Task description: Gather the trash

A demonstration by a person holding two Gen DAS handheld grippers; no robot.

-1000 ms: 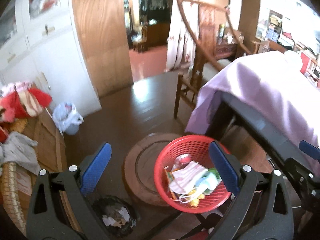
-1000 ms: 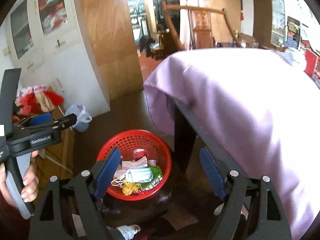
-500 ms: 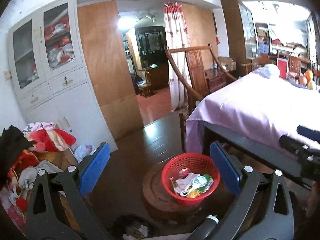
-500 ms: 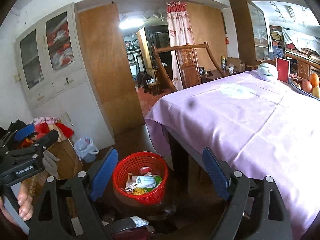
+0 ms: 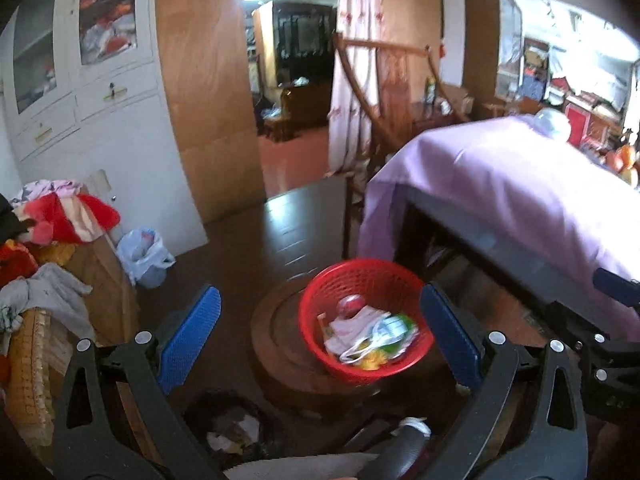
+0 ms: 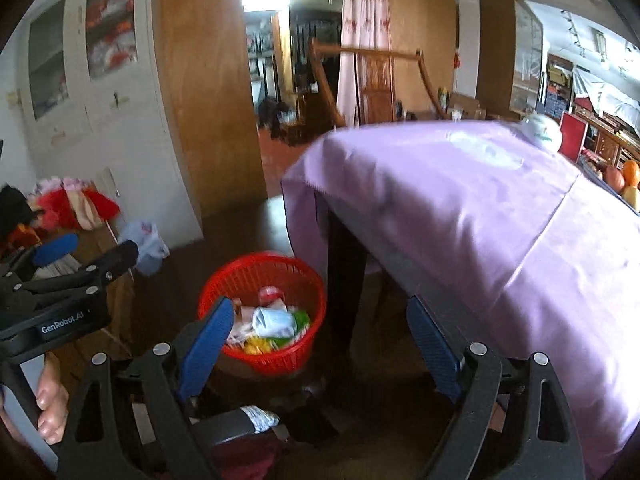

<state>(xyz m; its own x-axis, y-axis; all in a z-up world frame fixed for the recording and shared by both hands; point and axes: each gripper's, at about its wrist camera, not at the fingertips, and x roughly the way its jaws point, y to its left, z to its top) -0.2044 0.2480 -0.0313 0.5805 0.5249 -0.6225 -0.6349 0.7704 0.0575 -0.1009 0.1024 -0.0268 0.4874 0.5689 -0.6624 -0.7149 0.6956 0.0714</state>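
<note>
Holding nothing, your left claw [image 5: 320, 328] hangs wide open with its blue ribbed pads [image 5: 188, 334] spread to either side of the red basket [image 5: 362, 280] below; your right claw [image 6: 320, 332] is just as wide and just as empty, with the same basket [image 6: 264, 268] showing by its left pad. That basket is where the trash lies: a pale face mask [image 5: 352, 332] with thin ear loops, a green wrapper [image 5: 400, 322] and yellow scraps, all soft and crumpled. The basket itself is round, rigid plastic lattice, sitting on a dark round wooden stand [image 5: 280, 340] on the floor beside the tabletop's leg, under the hanging edge of the purple cloth [image 6: 460, 200]. A second bin with a black liner [image 5: 232, 428] shows low in the left view, near you. My reading is that you are between picks, so lower slowly and keep both claws level, since the frames blur with motion. For flimsy pieces, pinch a bunched fold rather than a loop, and mind the lattice rim, which could snag a pad
</note>
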